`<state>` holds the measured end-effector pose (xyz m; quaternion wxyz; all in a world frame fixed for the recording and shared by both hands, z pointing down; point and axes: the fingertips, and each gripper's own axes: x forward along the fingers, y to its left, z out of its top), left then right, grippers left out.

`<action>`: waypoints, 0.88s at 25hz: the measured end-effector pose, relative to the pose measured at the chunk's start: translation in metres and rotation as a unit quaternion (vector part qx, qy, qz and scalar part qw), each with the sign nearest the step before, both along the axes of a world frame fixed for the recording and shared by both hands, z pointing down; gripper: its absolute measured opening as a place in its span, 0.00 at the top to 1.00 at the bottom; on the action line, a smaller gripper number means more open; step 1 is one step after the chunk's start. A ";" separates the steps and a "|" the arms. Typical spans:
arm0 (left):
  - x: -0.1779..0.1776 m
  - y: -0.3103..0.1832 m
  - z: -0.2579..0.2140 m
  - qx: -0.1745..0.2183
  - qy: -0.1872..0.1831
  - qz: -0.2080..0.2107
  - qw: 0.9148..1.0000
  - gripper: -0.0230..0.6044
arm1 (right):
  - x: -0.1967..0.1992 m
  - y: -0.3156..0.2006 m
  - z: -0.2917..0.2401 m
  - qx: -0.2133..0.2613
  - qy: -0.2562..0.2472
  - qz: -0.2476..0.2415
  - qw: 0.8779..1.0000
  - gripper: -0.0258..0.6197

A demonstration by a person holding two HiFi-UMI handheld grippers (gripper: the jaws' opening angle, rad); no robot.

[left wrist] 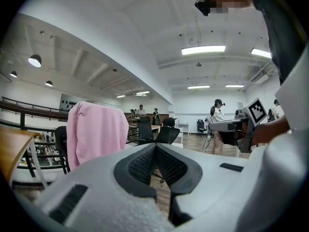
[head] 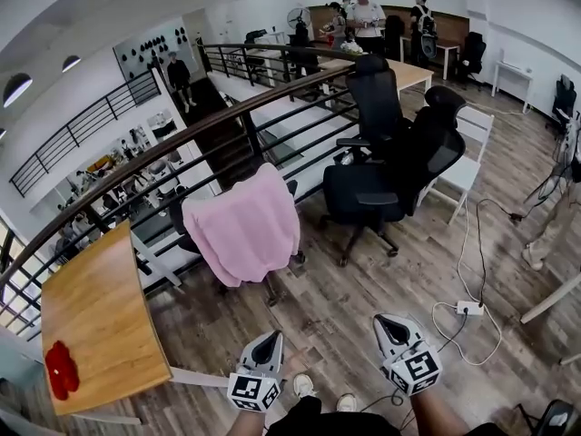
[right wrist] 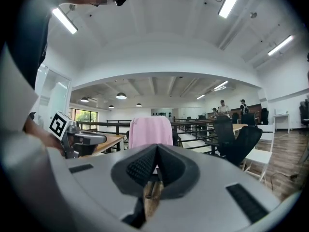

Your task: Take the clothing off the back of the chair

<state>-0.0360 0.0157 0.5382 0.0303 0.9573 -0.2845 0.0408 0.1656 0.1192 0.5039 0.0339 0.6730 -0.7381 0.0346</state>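
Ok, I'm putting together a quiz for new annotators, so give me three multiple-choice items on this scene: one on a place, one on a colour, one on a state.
1. Where is the pink garment? A on the floor; B draped over the chair back; C in a gripper.
2. What colour is the small object on the wooden table? A red; B blue; C green.
3. The left gripper and right gripper are: A both wide open; B left shut on the garment; C both shut, empty.
Answers: 1 B, it hangs over the backrest. 2 A, it shows as a red patch near the table's edge. 3 C, each gripper view shows its jaws together with nothing between them.
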 end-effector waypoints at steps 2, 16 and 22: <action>-0.003 -0.017 0.003 -0.002 -0.003 -0.002 1.000 0.94 | -0.005 -0.018 0.000 -0.003 0.001 -0.006 1.000 0.96; -0.037 -0.143 -0.008 0.014 0.002 -0.009 1.000 0.94 | -0.053 -0.161 -0.017 0.008 0.009 -0.035 0.999 0.96; -0.053 -0.188 -0.001 0.015 0.011 -0.010 1.000 0.94 | -0.071 -0.207 -0.017 0.010 0.021 -0.042 0.999 0.96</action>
